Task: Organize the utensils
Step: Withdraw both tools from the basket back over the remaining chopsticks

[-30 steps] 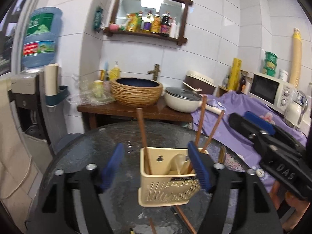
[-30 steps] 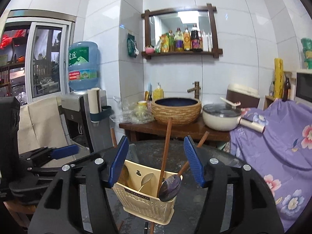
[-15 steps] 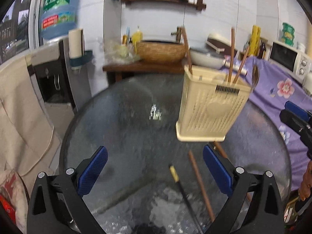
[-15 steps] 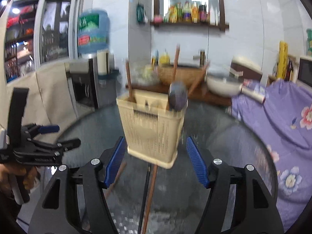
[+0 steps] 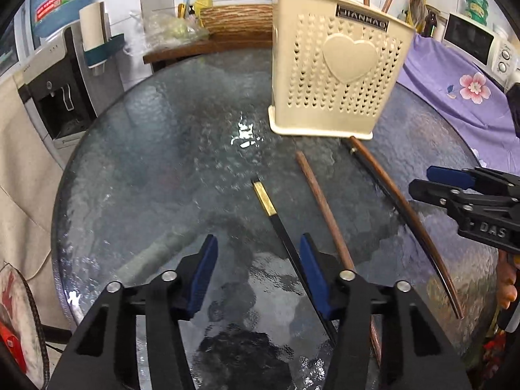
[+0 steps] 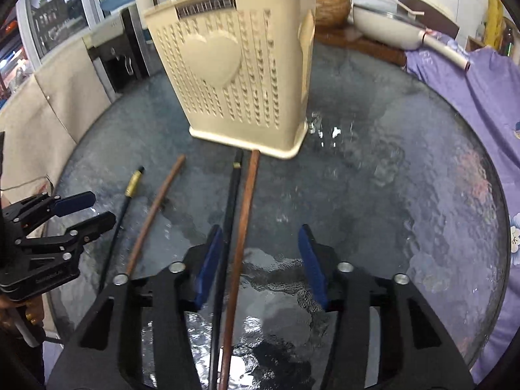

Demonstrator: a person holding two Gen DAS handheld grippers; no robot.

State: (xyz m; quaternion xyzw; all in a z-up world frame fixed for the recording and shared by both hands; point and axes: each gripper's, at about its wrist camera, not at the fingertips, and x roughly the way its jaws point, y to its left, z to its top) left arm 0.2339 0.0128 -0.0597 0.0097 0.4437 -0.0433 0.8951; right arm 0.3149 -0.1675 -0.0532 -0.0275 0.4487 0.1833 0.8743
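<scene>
A cream utensil holder [image 5: 338, 65] with a heart stands on the round glass table [image 5: 156, 169], with chopsticks and a spoon in it; it also shows in the right wrist view [image 6: 234, 74]. Loose chopsticks lie in front of it: a black gold-tipped one [image 5: 269, 204], a brown one [image 5: 321, 208], and a black and brown pair [image 5: 396, 201]. My left gripper [image 5: 256, 269] is open above the black gold-tipped chopstick. My right gripper [image 6: 260, 260] is open over the pair [image 6: 242, 227], which passes by its left finger.
A water dispenser [image 5: 65, 74] stands to the left of the table. A wooden counter [image 5: 208, 45] with a woven basin stands behind it. A purple floral cloth [image 5: 461, 97] and a microwave [image 5: 477, 42] are on the right. A white pot [image 6: 383, 29] sits on the counter.
Both grippers have pulled back and tilted down from the holder toward the loose chopsticks. The left gripper's fingers have narrowed. Both grippers now hover low over the table.
</scene>
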